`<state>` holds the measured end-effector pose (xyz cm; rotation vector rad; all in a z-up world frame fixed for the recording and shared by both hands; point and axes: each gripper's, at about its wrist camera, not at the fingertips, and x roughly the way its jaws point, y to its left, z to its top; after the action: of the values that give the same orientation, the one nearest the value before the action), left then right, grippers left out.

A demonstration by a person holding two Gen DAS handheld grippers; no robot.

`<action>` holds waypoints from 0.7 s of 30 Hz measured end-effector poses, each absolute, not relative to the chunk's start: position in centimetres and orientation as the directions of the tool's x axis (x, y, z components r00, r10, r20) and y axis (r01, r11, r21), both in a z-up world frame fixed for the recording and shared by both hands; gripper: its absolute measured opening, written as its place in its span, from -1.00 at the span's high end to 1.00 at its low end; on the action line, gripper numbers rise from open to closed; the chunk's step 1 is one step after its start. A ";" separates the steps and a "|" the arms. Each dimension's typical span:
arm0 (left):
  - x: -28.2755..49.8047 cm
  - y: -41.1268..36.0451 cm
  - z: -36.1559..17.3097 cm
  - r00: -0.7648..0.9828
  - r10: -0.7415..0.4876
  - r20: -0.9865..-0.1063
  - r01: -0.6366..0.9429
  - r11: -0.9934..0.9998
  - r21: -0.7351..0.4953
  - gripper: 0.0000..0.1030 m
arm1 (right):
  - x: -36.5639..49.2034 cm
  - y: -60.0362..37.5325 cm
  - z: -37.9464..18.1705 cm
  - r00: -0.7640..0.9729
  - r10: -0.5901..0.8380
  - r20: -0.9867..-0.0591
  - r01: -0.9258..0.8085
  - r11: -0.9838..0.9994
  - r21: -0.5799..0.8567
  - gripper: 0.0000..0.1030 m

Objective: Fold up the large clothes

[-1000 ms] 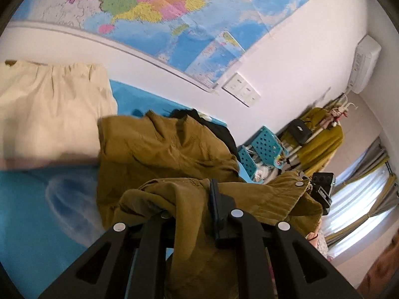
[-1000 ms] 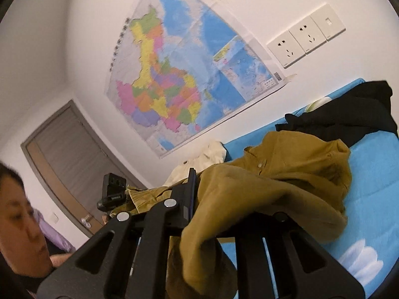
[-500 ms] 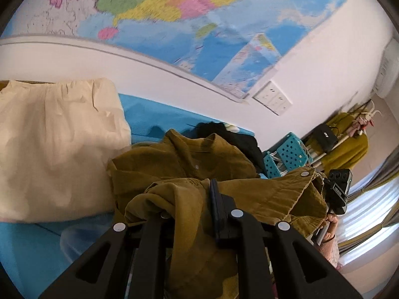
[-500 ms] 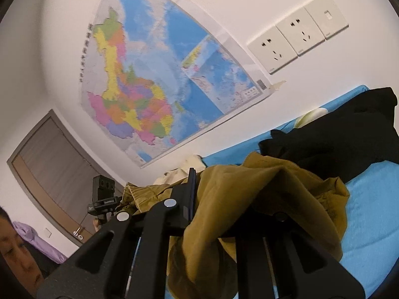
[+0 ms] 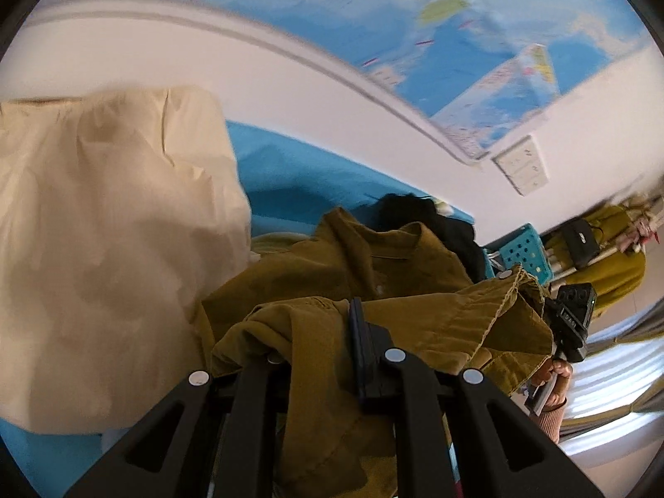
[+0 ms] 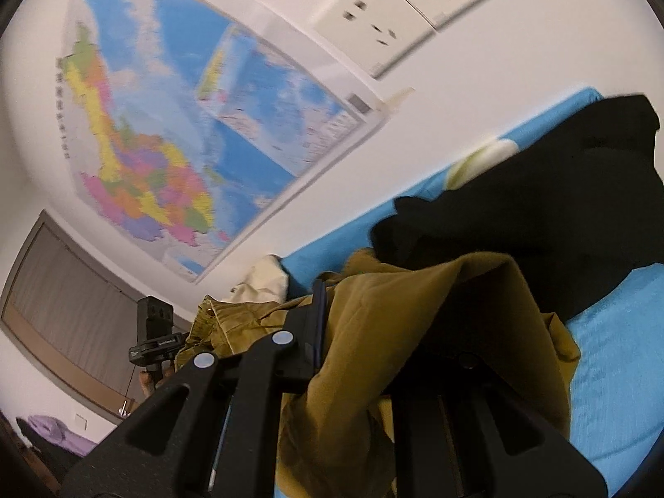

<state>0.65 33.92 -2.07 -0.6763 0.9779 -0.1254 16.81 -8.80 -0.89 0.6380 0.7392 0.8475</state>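
Note:
An olive-brown corduroy shirt (image 5: 373,274) lies bunched on the blue bed sheet (image 5: 290,170), its collar toward the wall. My left gripper (image 5: 328,332) is shut on one edge of the shirt, cloth draping over the jaws. My right gripper (image 6: 352,323) is shut on another edge of the same shirt (image 6: 415,332), which hangs over its fingers. In the left wrist view the right gripper's camera (image 5: 572,315) and a hand (image 5: 556,373) show at the far end of the held hem. The left gripper's camera (image 6: 153,332) shows in the right wrist view.
A cream garment (image 5: 103,249) lies folded on the bed at the left. A black garment (image 6: 539,191) lies heaped behind the shirt. A wall map (image 6: 166,124) and sockets (image 6: 394,20) are above the bed. A turquoise crate (image 5: 523,249) and a clothes rack (image 5: 601,249) stand at the right.
Both grippers have carried the shirt's edge toward the wall and slightly down, folding it over the collar end. The cream and black garments now loom larger. Neither grip has altered.

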 end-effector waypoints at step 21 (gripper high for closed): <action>4.8 36.4 -7.7 0.466 -0.465 -0.753 -0.355 0.682 -0.640 0.65 | 12.6 0.5 -2.3 0.565 0.604 -0.562 -0.578 0.776 0.252 -0.41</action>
<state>4.79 36.42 -7.74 -0.8656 1.1233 -0.0791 12.59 0.51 -2.27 0.0411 0.6771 0.6951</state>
